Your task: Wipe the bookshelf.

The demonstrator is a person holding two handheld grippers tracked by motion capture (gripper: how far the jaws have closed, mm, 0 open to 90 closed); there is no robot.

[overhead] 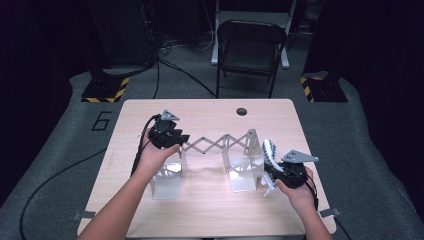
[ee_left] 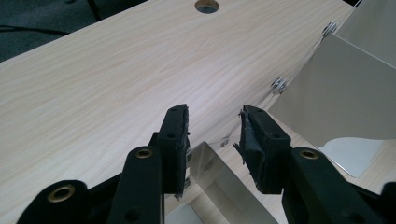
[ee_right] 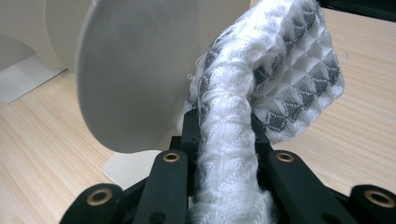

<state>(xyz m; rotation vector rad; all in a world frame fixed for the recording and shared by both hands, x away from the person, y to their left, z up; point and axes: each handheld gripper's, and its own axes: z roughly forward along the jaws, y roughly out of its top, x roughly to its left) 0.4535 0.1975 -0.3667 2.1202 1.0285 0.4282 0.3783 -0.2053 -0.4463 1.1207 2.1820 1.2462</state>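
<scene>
A folding metal rack stands mid-table: a scissor lattice (overhead: pixel 215 144) joins a left upright plate (overhead: pixel 167 180) and a right upright plate (overhead: pixel 245 172). My left gripper (overhead: pixel 176 140) hovers at the top of the left plate. In the left gripper view that gripper (ee_left: pixel 215 123) is open, its pads apart over the plate's thin edge (ee_left: pixel 224 182) without touching it. My right gripper (overhead: pixel 272 167), just right of the rack, is shut on a white and grey knitted cloth (overhead: pixel 270 150). The cloth (ee_right: pixel 289 70) bulges out above that gripper (ee_right: pixel 226 126), beside the rounded right plate (ee_right: pixel 135 70).
The wooden table (overhead: pixel 210 210) has a round cable hole (overhead: pixel 242 111) near its far edge. A black folding chair (overhead: pixel 250 50) stands beyond the table. Cables trail across the grey floor on the left.
</scene>
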